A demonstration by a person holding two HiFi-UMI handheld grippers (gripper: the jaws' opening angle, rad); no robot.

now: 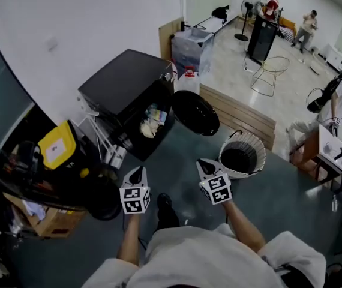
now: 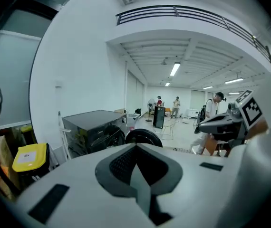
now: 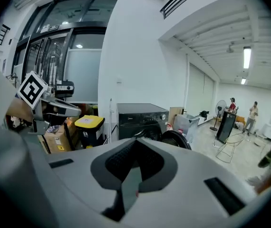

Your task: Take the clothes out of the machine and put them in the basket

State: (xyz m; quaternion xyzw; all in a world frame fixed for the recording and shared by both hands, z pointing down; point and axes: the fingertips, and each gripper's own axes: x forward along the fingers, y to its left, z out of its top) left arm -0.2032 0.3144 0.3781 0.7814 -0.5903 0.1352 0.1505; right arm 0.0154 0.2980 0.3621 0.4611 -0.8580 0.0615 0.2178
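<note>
With the left gripper [image 1: 136,173] and right gripper [image 1: 206,164] both closed on nothing, the person is likely setting up to reach for the clothes [image 1: 150,125] in the open washing machine [image 1: 126,81], which calls for parting the jaws.

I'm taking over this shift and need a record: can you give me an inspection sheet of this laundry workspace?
Surface: grey floor, no table in use.
Job's things: machine with door open, clothes inside; basket on the floor right of the door.
Clutter: yellow-lidded bin and cardboard box left of the machine; clear tub behind it.
Grippers: left gripper and right gripper both shut, empty, short of the machine.
Cables: nothing seen.
Surroundings: white wall, fan, people at the far end.
</note>
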